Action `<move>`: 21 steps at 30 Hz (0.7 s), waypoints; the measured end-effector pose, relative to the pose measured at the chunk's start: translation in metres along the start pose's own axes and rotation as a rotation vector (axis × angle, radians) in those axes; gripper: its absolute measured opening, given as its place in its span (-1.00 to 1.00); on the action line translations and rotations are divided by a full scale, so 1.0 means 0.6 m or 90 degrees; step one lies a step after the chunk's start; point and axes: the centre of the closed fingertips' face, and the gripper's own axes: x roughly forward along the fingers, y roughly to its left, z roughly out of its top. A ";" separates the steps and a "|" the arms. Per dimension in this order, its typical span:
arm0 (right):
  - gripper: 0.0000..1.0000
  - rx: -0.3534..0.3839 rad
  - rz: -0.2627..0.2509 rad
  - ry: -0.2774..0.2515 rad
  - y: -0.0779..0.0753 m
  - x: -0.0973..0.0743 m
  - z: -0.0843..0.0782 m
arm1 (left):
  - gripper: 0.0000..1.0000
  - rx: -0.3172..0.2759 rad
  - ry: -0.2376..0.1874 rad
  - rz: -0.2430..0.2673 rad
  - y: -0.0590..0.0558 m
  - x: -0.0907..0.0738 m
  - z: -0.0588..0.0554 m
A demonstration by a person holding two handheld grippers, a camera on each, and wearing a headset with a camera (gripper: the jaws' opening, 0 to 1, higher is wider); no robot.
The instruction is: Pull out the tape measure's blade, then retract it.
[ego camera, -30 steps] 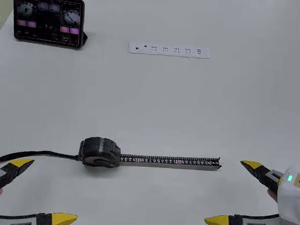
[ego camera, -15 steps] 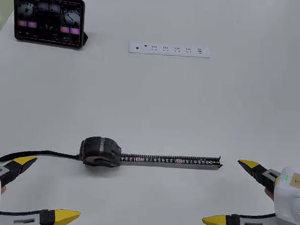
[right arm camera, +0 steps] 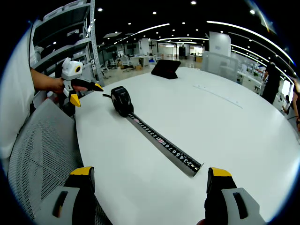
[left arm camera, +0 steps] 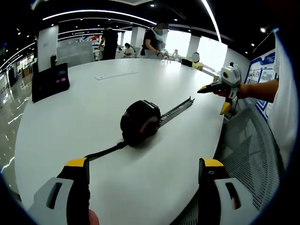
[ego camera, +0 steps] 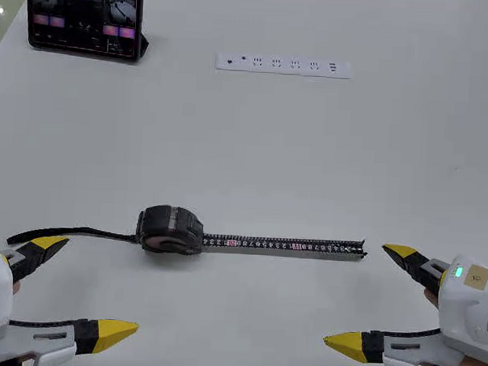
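Gaping apart (empty): left hand-held gripper [ego camera: 98, 285], right hand-held gripper [ego camera: 356, 295]; blade [ego camera: 283, 245] lies extended.

Tape measure [ego camera: 171, 229] sits on table [ego camera: 310, 153], near front, left of centre. Blade [ego camera: 283, 245] runs right from it, flat on table; strap [ego camera: 72, 234] trails left. Left gripper [ego camera: 95, 286] front-left, right gripper [ego camera: 357, 295] front-right by blade tip, neither touching. Tablet [ego camera: 83, 18] back left, power strip [ego camera: 282, 65] back centre.
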 end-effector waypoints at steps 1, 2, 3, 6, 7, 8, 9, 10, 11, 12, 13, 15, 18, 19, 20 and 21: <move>0.98 -0.001 0.000 0.001 0.000 0.000 0.000 | 0.89 0.000 0.000 0.000 0.000 0.000 0.001; 0.98 -0.001 0.001 0.001 0.001 0.000 -0.001 | 0.89 0.000 0.001 -0.001 0.000 0.001 0.001; 0.98 -0.001 0.001 0.001 0.001 0.000 -0.001 | 0.89 0.002 0.001 -0.002 -0.001 0.001 0.002; 0.98 -0.001 0.001 0.001 0.001 0.000 -0.002 | 0.89 0.002 0.000 -0.004 -0.002 0.001 0.004; 0.98 -0.001 0.001 0.001 0.001 0.000 -0.002 | 0.89 0.002 -0.001 -0.004 -0.002 0.001 0.005; 0.98 -0.001 0.000 0.001 0.001 0.000 -0.002 | 0.89 0.004 0.000 -0.005 -0.003 0.002 0.005; 0.98 -0.001 0.000 0.001 0.000 0.000 -0.002 | 0.89 0.005 0.000 -0.005 -0.003 0.002 0.006; 0.98 -0.001 0.000 0.002 0.000 0.000 -0.002 | 0.89 0.004 -0.001 -0.005 -0.003 0.002 0.007; 0.98 -0.002 0.000 0.003 0.000 0.000 -0.002 | 0.89 0.005 -0.001 -0.005 -0.003 0.003 0.008; 0.98 -0.002 0.000 0.002 -0.001 0.000 -0.001 | 0.89 0.005 -0.001 -0.006 -0.003 0.003 0.009; 0.98 -0.003 -0.001 0.002 -0.001 0.000 0.000 | 0.89 0.006 -0.002 -0.006 -0.003 0.003 0.010; 0.98 -0.004 -0.003 0.001 -0.003 -0.001 0.001 | 0.89 0.007 -0.003 -0.005 -0.002 0.003 0.012; 0.98 -0.004 -0.004 0.001 -0.004 -0.001 0.001 | 0.89 0.008 -0.003 -0.006 -0.001 0.004 0.012; 0.98 -0.005 -0.004 0.001 -0.004 -0.001 0.001 | 0.89 0.008 -0.003 -0.006 -0.002 0.004 0.012; 0.98 -0.006 -0.004 0.002 -0.004 -0.002 0.001 | 0.89 0.008 -0.003 -0.006 -0.002 0.004 0.012; 0.98 -0.006 -0.004 0.002 -0.004 -0.002 0.001 | 0.89 0.008 -0.002 -0.006 -0.002 0.004 0.012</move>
